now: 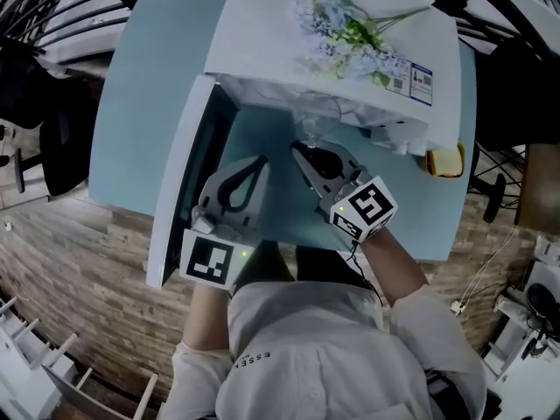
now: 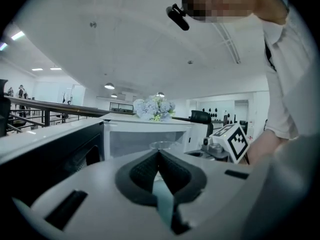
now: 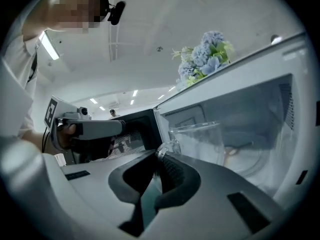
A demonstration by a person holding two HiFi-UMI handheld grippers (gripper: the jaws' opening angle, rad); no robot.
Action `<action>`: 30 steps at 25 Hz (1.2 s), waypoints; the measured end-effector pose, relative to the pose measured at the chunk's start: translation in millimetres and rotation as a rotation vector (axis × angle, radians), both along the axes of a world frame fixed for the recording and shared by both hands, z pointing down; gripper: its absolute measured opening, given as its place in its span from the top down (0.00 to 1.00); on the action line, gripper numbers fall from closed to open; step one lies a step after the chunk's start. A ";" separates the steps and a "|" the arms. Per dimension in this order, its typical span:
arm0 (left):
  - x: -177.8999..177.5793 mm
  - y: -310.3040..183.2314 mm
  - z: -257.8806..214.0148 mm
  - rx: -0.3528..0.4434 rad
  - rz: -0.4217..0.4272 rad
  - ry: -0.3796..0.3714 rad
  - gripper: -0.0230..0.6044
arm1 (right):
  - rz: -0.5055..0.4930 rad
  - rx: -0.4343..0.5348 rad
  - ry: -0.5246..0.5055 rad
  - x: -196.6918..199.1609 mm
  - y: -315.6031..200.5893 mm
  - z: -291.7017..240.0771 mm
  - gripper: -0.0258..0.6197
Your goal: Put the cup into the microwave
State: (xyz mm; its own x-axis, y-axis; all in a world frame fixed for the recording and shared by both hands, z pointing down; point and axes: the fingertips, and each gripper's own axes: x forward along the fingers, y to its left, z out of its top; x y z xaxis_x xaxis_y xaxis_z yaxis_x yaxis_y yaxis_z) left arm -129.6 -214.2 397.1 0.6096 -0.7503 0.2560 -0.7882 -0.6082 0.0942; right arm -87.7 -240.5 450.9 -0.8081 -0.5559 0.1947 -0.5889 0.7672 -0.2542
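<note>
A clear glass cup (image 1: 311, 127) hangs at the mouth of the open white microwave (image 1: 262, 33). My right gripper (image 1: 300, 150) is shut on the cup's handle. In the right gripper view the cup (image 3: 200, 140) stands upright just past my right gripper (image 3: 160, 159), with the microwave cavity (image 3: 260, 119) behind it. My left gripper (image 1: 262, 158) is shut with nothing in it, beside the right one and near the open microwave door (image 1: 179, 173). In the left gripper view my left gripper (image 2: 159, 153) points at the microwave (image 2: 142, 136), and the cup's rim (image 2: 162, 145) shows just over it.
Blue and white flowers (image 1: 350, 33) lie on top of the microwave. The microwave stands on a teal table (image 1: 131, 121). A yellow object (image 1: 444, 160) sits at the microwave's right side. The door stands swung out to the left, close beside my left gripper.
</note>
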 end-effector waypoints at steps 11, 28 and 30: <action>-2.2 -12.9 24.4 -0.020 0.015 0.002 0.96 | 0.032 0.004 -0.014 -6.2 -47.5 22.3 0.93; -3.5 -18.7 45.2 -0.050 0.004 -0.020 0.96 | 0.036 0.037 -0.053 -12.3 -83.4 38.7 0.93; -1.6 -18.0 48.4 -0.057 0.007 -0.023 0.96 | 0.030 0.036 -0.061 -13.5 -87.3 38.6 0.93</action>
State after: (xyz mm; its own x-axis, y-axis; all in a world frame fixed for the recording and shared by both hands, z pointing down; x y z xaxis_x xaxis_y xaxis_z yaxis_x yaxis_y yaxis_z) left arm -131.2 -232.1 445.5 0.6081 -0.7299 0.3122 -0.7864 -0.6077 0.1110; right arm -101.2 -327.9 489.5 -0.8008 -0.5857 0.1248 -0.5960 0.7589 -0.2625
